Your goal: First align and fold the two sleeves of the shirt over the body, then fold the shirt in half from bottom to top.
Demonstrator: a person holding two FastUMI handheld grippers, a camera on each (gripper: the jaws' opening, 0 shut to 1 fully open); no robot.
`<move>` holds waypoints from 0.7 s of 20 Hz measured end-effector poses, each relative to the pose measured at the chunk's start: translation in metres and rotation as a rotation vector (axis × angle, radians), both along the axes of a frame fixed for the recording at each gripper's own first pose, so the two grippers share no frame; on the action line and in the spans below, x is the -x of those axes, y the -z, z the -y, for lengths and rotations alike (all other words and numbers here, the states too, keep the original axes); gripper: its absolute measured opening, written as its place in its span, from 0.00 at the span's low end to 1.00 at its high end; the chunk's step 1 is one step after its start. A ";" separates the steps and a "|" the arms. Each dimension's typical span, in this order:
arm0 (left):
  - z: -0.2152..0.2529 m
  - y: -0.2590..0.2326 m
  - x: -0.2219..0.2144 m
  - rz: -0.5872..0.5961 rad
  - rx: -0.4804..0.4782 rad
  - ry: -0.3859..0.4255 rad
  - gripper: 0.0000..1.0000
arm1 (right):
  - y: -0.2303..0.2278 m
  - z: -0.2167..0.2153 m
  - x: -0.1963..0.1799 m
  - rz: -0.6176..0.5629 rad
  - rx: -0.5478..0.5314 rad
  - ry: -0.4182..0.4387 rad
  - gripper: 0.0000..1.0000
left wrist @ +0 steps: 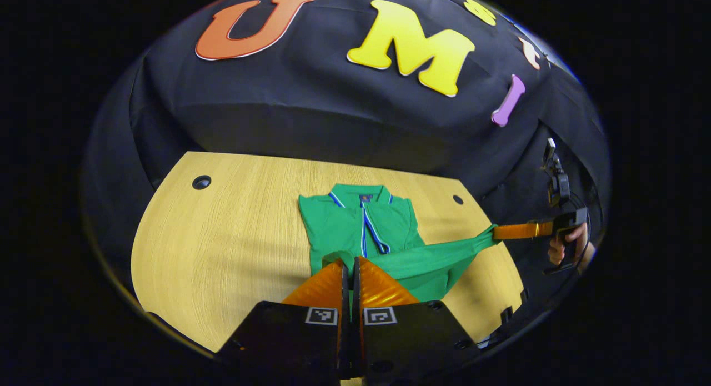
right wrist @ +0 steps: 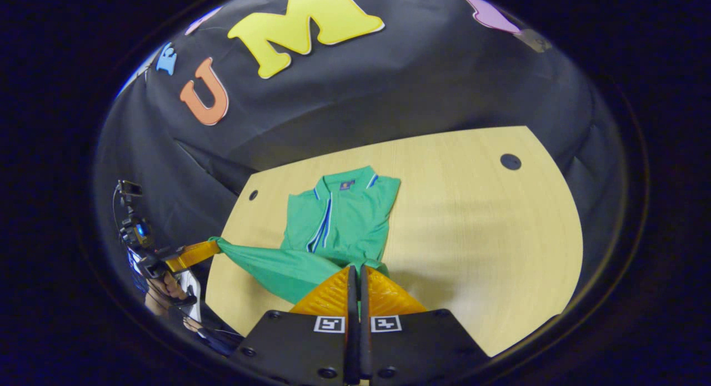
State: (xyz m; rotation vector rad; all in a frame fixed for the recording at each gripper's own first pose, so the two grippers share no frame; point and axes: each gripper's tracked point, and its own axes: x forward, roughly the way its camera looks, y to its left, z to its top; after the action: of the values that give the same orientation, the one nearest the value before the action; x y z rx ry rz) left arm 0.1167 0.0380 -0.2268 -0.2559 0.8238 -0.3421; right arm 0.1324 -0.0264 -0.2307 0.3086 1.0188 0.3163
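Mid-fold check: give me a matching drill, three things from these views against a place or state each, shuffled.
Things:
1. green polo shirt
2. left gripper
3. dark round hole

Places or states:
A. shut on green fabric
B. in the light wooden table, apart from the shirt
C. collar at the far end, lower part pulled taut

Pairs: 1-C, 2-A, 3-B.

Matt green cloth shirt beyond the fingers, on a smooth, matt wood-grain table.
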 end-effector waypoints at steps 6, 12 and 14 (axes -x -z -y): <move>-0.006 0.008 -0.074 0.033 -0.008 -0.025 0.04 | -0.003 -0.015 -0.076 0.088 -0.013 0.023 0.02; -0.007 0.046 -0.149 0.085 0.024 -0.102 0.04 | 0.031 -0.022 -0.155 0.212 0.038 0.023 0.02; -0.009 0.077 -0.165 0.067 0.014 -0.118 0.03 | 0.055 -0.023 -0.174 0.227 0.064 0.009 0.02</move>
State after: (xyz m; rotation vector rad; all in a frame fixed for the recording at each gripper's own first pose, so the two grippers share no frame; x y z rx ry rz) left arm 0.2813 0.0466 -0.3038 -0.3028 0.7367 -0.2442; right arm 0.3063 -0.0038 -0.2853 0.2139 0.8026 0.3026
